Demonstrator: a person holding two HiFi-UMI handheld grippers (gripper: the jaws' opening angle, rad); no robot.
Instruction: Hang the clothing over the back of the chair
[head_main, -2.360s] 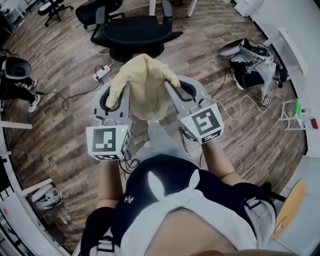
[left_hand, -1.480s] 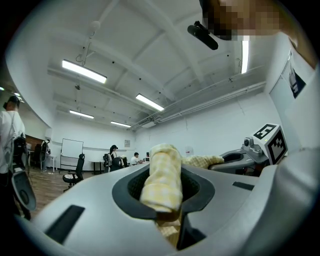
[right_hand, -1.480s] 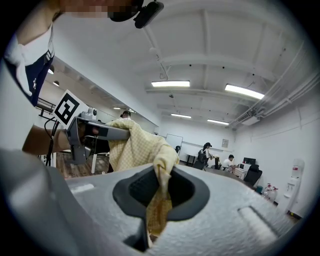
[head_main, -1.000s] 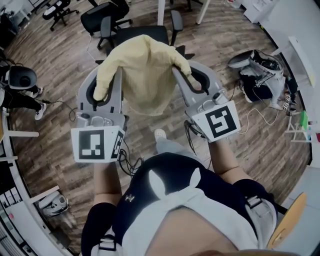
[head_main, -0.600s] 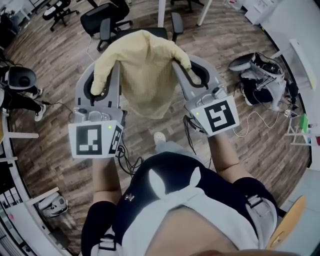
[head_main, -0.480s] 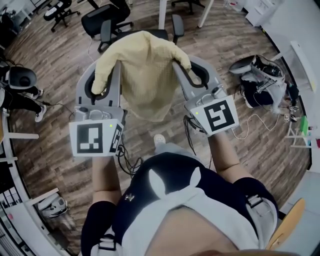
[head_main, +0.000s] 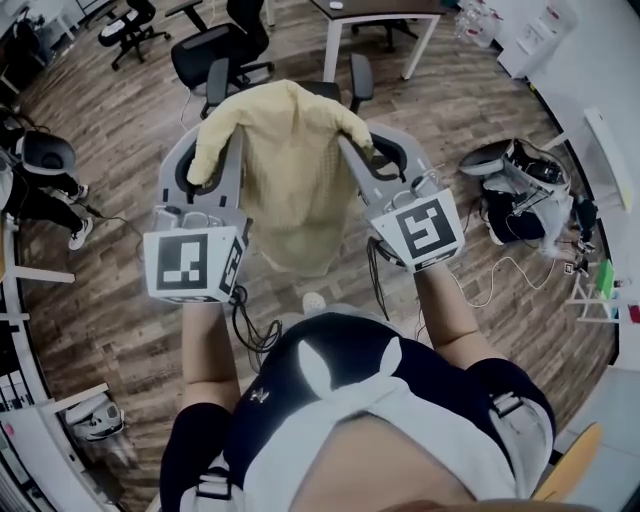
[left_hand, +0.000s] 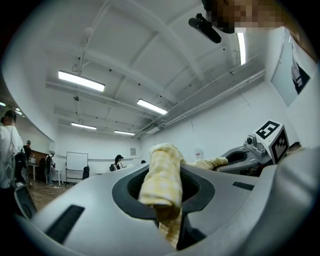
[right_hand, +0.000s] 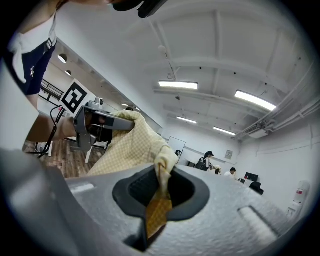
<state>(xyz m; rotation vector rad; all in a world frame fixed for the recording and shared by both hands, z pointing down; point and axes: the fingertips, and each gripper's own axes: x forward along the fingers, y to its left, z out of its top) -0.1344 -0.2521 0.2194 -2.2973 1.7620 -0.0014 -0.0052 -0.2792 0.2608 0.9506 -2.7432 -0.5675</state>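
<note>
While both claws pinch it, the yellow checked garment (head_main: 290, 175) hangs spread between them above the wood floor (head_main: 120, 300), at 12 o'clock from the person's torso. Left gripper (head_main: 208, 150): jaws nearly together, clamped on a bunched fold at the garment's 9 o'clock edge, cloth wedged in the slot. Right gripper (head_main: 362, 152): narrow gap too, nipping a thin fold at the 3 o'clock edge. Black office chair (head_main: 358, 80) sits just beyond at 12 o'clock, mostly hidden by the cloth; contact can't be told.
</note>
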